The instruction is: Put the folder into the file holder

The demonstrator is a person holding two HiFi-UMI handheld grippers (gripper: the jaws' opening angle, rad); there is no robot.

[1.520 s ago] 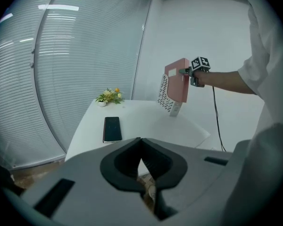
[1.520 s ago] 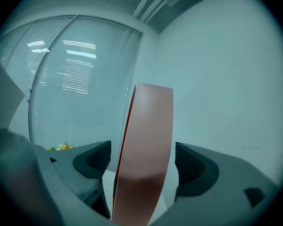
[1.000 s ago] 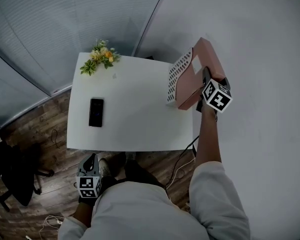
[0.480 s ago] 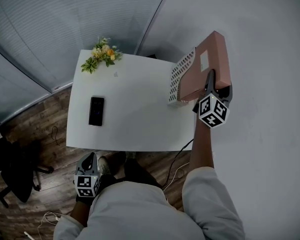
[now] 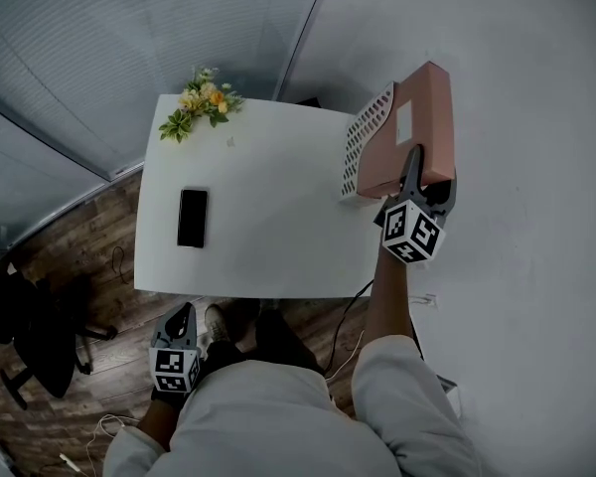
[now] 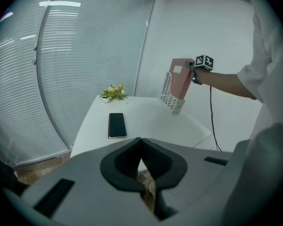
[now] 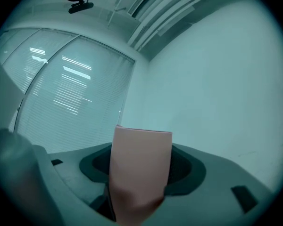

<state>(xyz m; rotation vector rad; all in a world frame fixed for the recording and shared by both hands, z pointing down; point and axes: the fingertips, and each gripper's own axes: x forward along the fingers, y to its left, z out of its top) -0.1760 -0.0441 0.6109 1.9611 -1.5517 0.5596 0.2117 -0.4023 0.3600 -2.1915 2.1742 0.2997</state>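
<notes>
- We are holding the left gripper (image 5: 182,315) low, off the near edge of the white table (image 5: 268,251) and over the wooden floor (image 5: 74,266). Its jaws are resting together with nothing between them.
- A black phone (image 5: 192,218) is lying flat on the left part of the table, well apart from everything else.
- A small bunch of yellow flowers (image 5: 201,104) is sitting at the table's far left corner.
- The white perforated file holder (image 5: 366,142) is standing at the table's right edge.
- The pink folder (image 5: 417,132) is hanging tilted just beside the holder's perforated wall, its upper part rising above it. We are not able to tell whether its lower end is touching the holder's base.
- We are clamping the right gripper (image 5: 414,172) on the near end of the folder, which is filling the gap between the jaws.
</notes>
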